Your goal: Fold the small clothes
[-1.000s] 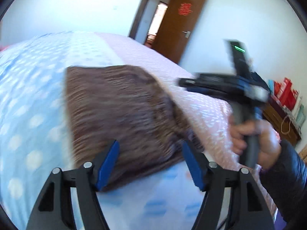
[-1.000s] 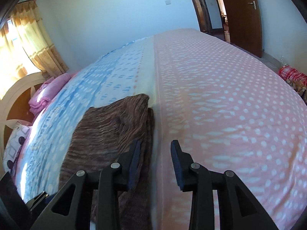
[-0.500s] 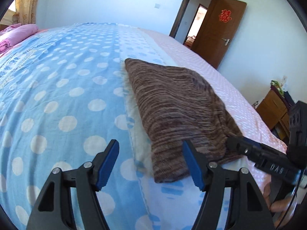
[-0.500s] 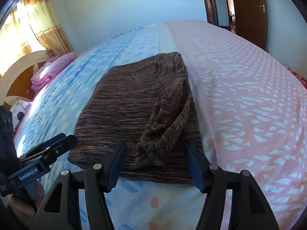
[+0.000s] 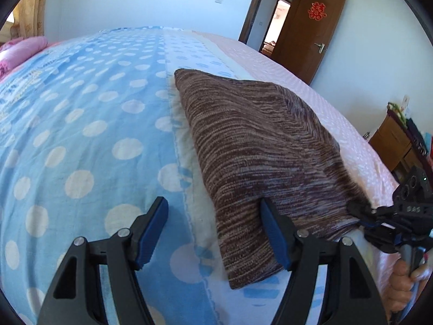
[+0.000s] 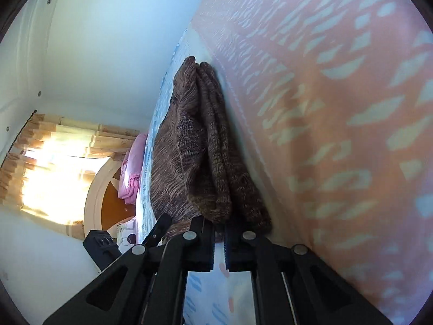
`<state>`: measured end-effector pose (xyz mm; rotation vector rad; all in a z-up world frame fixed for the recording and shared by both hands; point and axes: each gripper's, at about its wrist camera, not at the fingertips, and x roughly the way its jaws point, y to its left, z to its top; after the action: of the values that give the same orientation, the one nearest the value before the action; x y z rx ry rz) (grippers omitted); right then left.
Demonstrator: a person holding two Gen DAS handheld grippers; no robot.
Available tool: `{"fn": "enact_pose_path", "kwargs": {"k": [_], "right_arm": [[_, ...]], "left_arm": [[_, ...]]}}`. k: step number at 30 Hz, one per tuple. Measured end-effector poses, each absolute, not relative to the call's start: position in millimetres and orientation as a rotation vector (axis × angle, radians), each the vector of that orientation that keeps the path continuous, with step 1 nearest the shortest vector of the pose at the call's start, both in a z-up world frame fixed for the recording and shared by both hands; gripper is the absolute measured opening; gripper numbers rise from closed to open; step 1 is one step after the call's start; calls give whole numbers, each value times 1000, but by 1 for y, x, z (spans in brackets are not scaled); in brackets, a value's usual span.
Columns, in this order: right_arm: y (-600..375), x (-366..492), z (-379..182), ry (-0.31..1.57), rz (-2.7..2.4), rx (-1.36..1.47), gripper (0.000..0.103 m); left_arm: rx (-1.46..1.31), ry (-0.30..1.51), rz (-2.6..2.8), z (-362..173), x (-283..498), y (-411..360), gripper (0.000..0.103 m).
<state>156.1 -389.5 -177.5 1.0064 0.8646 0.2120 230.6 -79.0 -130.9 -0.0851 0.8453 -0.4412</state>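
A brown striped knit garment (image 5: 259, 146) lies folded on the bed, across the seam between the blue polka-dot sheet (image 5: 81, 135) and the pink sheet (image 6: 338, 108). My left gripper (image 5: 212, 205) hovers over its near left corner. Its jaws are opening, and the garment's edge lies by the right blue pad (image 5: 273, 233) without being pinched. My right gripper (image 6: 219, 226) is rolled onto its side and shut on the garment's (image 6: 194, 140) near right corner, where the layers bunch up. In the left wrist view, the right gripper (image 5: 362, 214) bites that corner, held by a hand (image 5: 400, 279).
A pink pillow (image 5: 21, 48) lies at the head of the bed, by a round headboard (image 6: 94, 189) and a sunlit curtain (image 6: 54, 162). A wooden door (image 5: 316, 27) stands open at the back. A wooden cabinet (image 5: 392, 140) stands right of the bed.
The right gripper has dropped, rolled onto its side and closed on the garment's right corner, which it straddled open before. The left gripper has edged closer to the near left corner.
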Motion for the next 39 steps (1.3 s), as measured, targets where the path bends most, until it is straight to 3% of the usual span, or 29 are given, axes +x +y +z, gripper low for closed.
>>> {"fn": "enact_pose_path", "kwargs": {"k": [8,10,14,15,17,19,20,24,26,36,39], "right_arm": [[-334,146,-89,736,-5,317,4],[-314,157,-71,675,-114,94,10],[-306,172,-56,645,-195,-12,14],[-309,173,-56,643,-172,0,17],[-310,178,-53,628,-168,-5,42],[-310,177,-45,583,-204,-6,54],[-310,174,-42,564,-215,2,55],[-309,173,-34,541,-153,20,52],[-305,186,-39,579,-111,10,13],[-299,276,-128,830,-4,71,10],[-316,267,-134,809,10,119,8]], "left_arm": [[-101,807,-419,-114,223,-69,72],[-95,776,-404,-103,228,-71,72],[-38,735,-352,-86,247,-82,72],[-29,726,-356,-83,251,-85,72],[-7,716,-345,-81,260,-91,72],[10,718,-343,-81,267,-98,72],[16,722,-343,-83,271,-102,72],[30,743,-346,-92,279,-111,72],[49,752,-334,-98,282,-117,72],[83,781,-297,-118,287,-129,75],[91,795,-295,-122,290,-131,81]]}}
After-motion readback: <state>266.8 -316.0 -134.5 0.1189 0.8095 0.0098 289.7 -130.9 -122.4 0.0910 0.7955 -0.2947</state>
